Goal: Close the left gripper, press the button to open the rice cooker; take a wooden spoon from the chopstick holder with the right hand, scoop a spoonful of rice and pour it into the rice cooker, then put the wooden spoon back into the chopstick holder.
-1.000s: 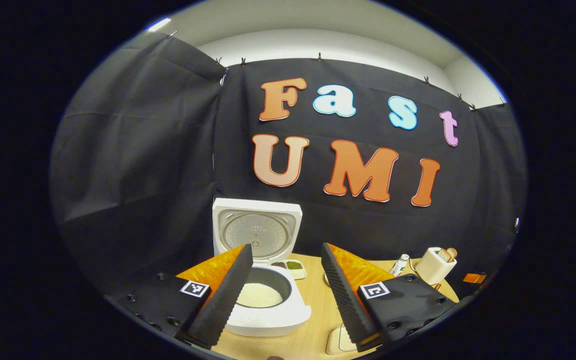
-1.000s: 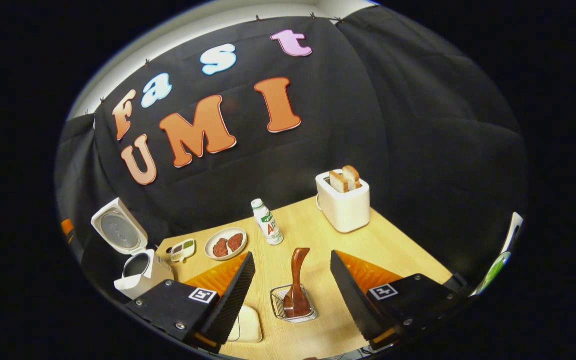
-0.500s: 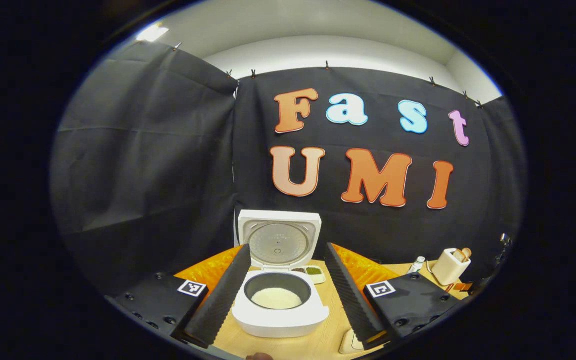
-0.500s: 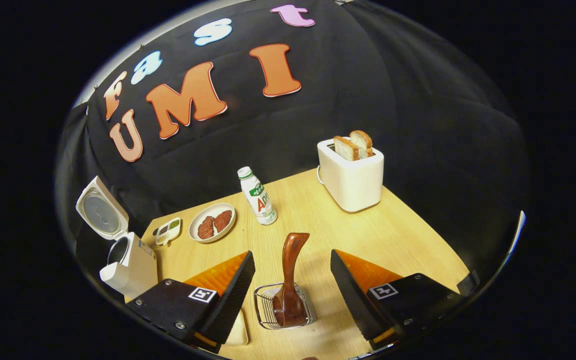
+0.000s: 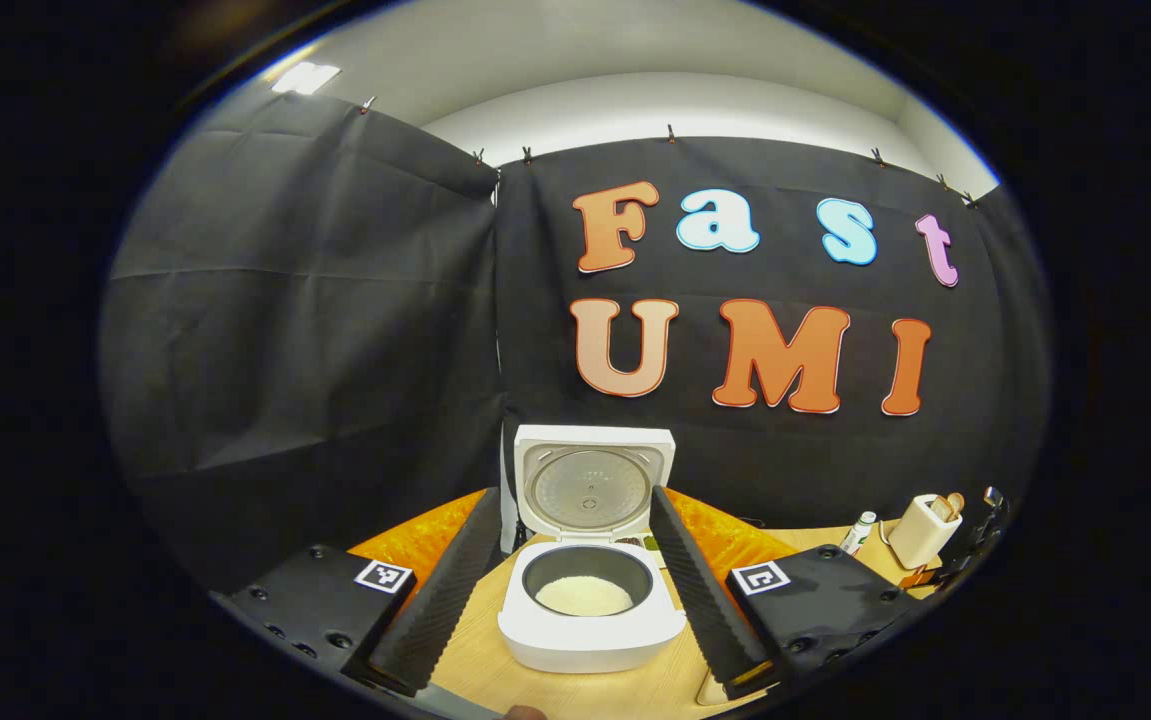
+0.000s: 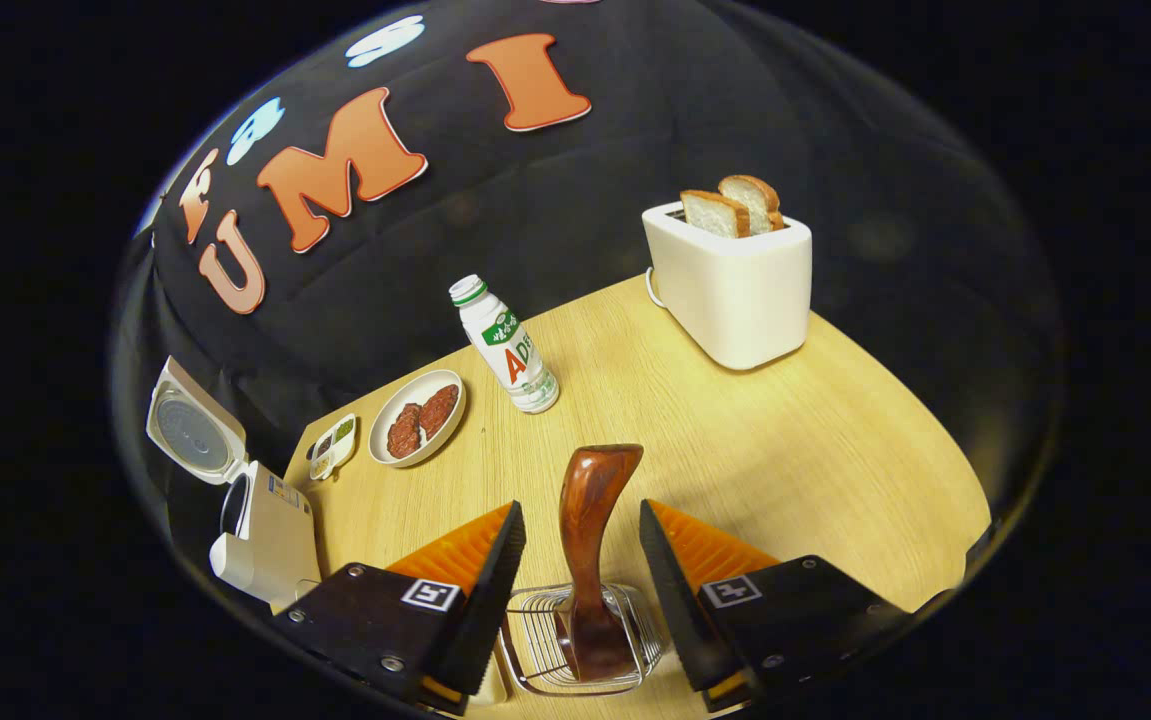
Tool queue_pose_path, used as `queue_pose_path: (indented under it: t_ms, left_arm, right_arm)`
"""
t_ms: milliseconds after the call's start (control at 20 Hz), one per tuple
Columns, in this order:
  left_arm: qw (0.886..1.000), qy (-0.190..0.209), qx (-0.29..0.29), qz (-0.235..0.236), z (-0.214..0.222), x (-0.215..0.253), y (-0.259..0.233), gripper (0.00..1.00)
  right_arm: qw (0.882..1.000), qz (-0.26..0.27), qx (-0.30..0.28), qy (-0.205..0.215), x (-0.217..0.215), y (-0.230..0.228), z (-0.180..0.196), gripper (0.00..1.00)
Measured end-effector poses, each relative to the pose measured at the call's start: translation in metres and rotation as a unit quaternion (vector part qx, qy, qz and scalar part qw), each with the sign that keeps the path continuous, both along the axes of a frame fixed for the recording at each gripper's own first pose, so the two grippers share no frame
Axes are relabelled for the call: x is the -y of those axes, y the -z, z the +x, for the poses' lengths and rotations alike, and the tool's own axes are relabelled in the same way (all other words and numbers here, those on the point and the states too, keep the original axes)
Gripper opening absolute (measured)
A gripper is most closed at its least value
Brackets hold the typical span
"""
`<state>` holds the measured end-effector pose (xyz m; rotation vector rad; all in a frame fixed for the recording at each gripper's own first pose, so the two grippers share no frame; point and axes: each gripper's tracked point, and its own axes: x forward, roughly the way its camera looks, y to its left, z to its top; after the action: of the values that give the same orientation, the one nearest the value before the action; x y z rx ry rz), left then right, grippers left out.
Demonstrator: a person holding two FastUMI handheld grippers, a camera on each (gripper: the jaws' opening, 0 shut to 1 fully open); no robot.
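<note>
The white rice cooker (image 5: 590,630) stands open, its lid (image 5: 590,485) raised and white rice (image 5: 585,596) in the pot. My left gripper (image 5: 573,494) is open and held back from the cooker, which appears between its fingers. The cooker (image 6: 265,525) also sits at the far left of the right gripper view. A dark wooden spoon (image 6: 590,520) stands upright in a wire chopstick holder (image 6: 535,655). My right gripper (image 6: 580,511) is open, one finger on each side of the spoon's handle, with small gaps left.
On the wooden table (image 6: 785,450) stand a white toaster (image 6: 735,280) with bread, a small bottle (image 6: 505,345), a plate of meat (image 6: 420,430) and a little divided dish (image 6: 333,447). A cream-coloured object (image 5: 710,690) lies by the left gripper's finger.
My right gripper has come forward and down until its fingers flank the spoon's handle, and they have narrowed a little. The left gripper view has swung, so the cooker is centred between its fingers.
</note>
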<state>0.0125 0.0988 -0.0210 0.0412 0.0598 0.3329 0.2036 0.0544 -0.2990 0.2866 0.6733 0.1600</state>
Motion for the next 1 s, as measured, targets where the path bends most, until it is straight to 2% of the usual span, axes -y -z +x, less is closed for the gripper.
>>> queue_pose_path:
  t_ms: [100, 250, 400, 550, 750, 1000]
  left_arm:
    - [1.0, -0.005, -0.001, 0.002, -0.004, -0.003, 0.001, 1.0]
    - [1.0, -0.013, -0.003, 0.003, -0.008, -0.009, 0.002, 1.0]
    - [1.0, -0.015, -0.005, -0.003, -0.011, -0.011, 0.005, 1.0]
    - [1.0, -0.01, -0.006, -0.004, -0.01, -0.014, 0.003, 1.0]
    - [1.0, 0.003, 0.008, -0.005, -0.009, -0.015, -0.009, 1.0]
    - [0.999, 0.04, 0.0, -0.012, -0.002, -0.015, -0.007, 0.98]
  right_arm:
    - [1.0, 0.028, -0.006, 0.0, -0.006, 0.001, 0.004, 0.6]
    - [0.999, 0.048, -0.016, -0.001, -0.009, 0.003, 0.007, 0.25]
    - [0.999, 0.037, -0.007, -0.004, -0.007, 0.001, 0.004, 0.19]
    - [0.999, 0.029, 0.012, 0.008, -0.002, -0.013, -0.001, 0.06]
    - [0.998, 0.026, 0.061, 0.022, -0.001, -0.064, -0.018, 0.05]
    - [0.992, 0.016, 0.125, 0.003, -0.025, -0.133, -0.052, 0.05]
